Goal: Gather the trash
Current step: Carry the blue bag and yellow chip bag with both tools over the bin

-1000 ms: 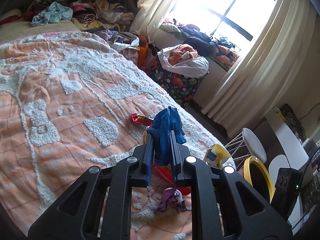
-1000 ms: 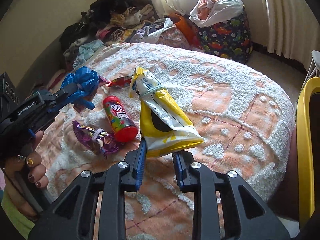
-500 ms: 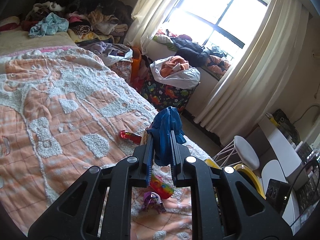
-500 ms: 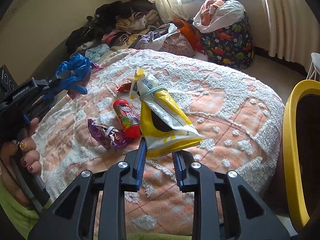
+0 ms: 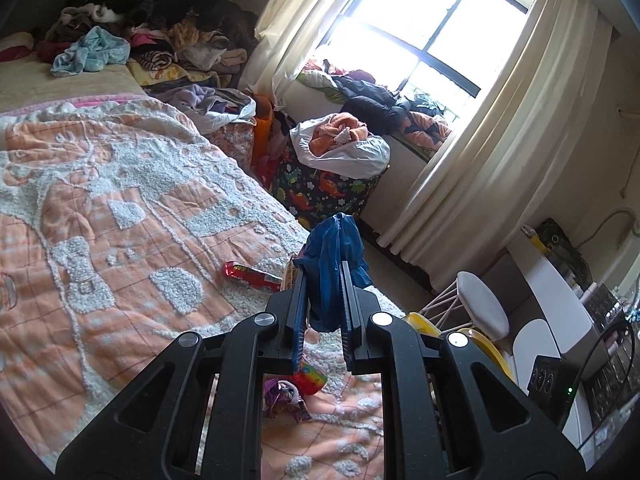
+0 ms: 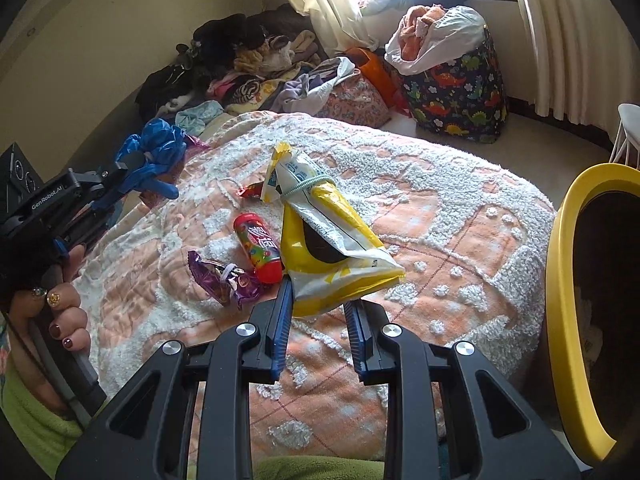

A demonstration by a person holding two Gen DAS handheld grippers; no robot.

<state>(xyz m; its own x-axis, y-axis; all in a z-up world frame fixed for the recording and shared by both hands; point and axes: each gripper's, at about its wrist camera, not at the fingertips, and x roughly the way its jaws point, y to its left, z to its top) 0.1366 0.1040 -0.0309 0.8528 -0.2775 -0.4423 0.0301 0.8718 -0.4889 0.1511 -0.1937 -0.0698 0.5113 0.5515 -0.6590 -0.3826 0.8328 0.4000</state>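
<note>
This is a bedroom in a home. A big bed [image 5: 120, 208] has a fuzzy orange and white blanket [image 6: 460, 216] on it. Clothes [image 5: 152, 20] are piled up by the wall. A dinosaur laundry bag [image 6: 456, 92] full of clothes sits under a window [image 5: 420, 28] with long cream curtains [image 5: 500, 152].

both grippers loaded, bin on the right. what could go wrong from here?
1. The right gripper pinches only the bottom edge of the yellow chip bag; it could slip out short of the yellow bin.
2. The blue plastic bag in the left gripper hangs loose and may snag or slide free.
</note>
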